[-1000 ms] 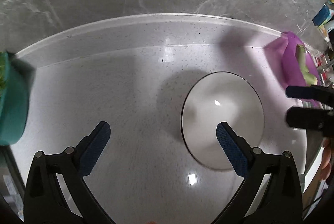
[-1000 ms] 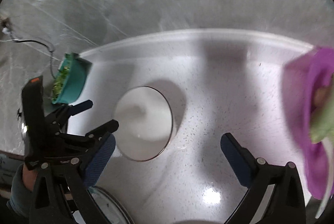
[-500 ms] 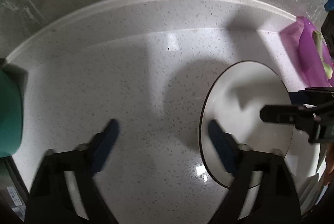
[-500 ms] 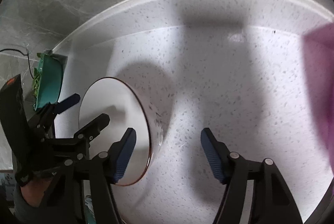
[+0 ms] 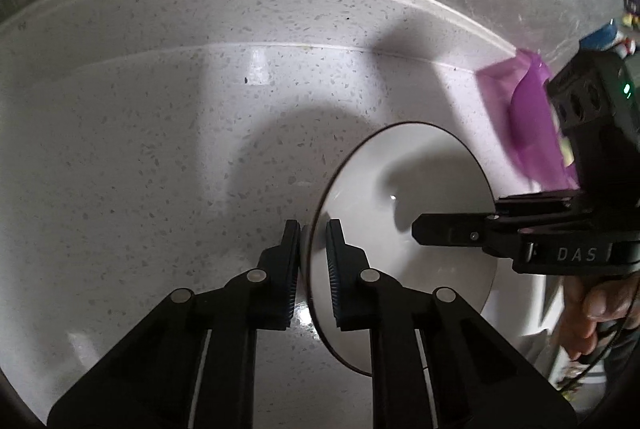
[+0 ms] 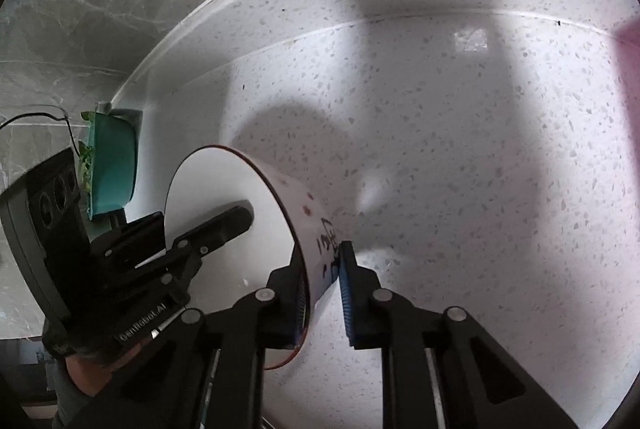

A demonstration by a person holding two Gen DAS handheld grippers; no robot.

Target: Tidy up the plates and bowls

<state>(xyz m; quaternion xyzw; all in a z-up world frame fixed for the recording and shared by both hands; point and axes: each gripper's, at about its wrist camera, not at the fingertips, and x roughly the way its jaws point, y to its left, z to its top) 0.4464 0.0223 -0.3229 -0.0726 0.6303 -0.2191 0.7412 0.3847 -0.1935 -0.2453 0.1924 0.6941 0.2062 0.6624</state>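
- Between my left tongs (image 5: 313, 261), just closed, sits the white bowl (image 5: 420, 197) rim, clamped.
- My right tongs (image 6: 323, 279) have just clenched its opposite wall.

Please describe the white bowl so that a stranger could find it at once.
On the speckled white countertop, between a teal container and a purple one, sits the white bowl. Only it is round with a thin dark rim.

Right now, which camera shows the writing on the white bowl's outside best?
The right wrist view: the white bowl shows its outer wall with dark writing beside the right gripper. The left wrist view shows only its plain inside and rim.
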